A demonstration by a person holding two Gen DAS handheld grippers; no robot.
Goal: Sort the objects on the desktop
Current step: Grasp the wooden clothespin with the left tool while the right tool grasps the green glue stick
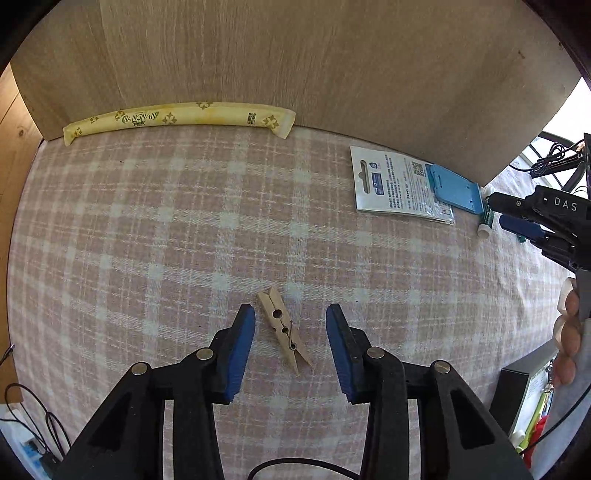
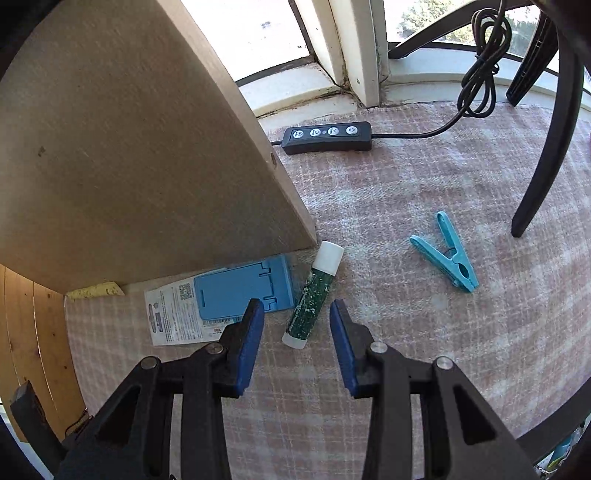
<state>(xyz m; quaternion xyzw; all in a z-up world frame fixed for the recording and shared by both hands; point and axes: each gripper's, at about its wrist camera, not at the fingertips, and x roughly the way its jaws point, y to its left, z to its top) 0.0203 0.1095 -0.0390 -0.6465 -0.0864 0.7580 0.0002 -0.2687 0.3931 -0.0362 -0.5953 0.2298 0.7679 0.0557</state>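
Two wide-open, empty hand-held grippers, left (image 1: pixel 290 339) and right (image 2: pixel 297 332), hover over a pink plaid tablecloth (image 1: pixel 147 240) beside a window (image 2: pixel 258 33).

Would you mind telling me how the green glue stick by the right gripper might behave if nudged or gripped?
The glue stick lies on its side and looks cylindrical, so a nudge would probably roll it. Its smooth tube may slip in the jaws. It seems rigid and light.

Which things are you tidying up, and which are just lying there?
For sorting: wooden clothespin between the open left gripper fingers; green glue stick at the open right gripper; blue plastic clothespin; tea sachet; blue phone stand on its leaflet.

Just there: corded button controller; wooden board; checked tablecloth.
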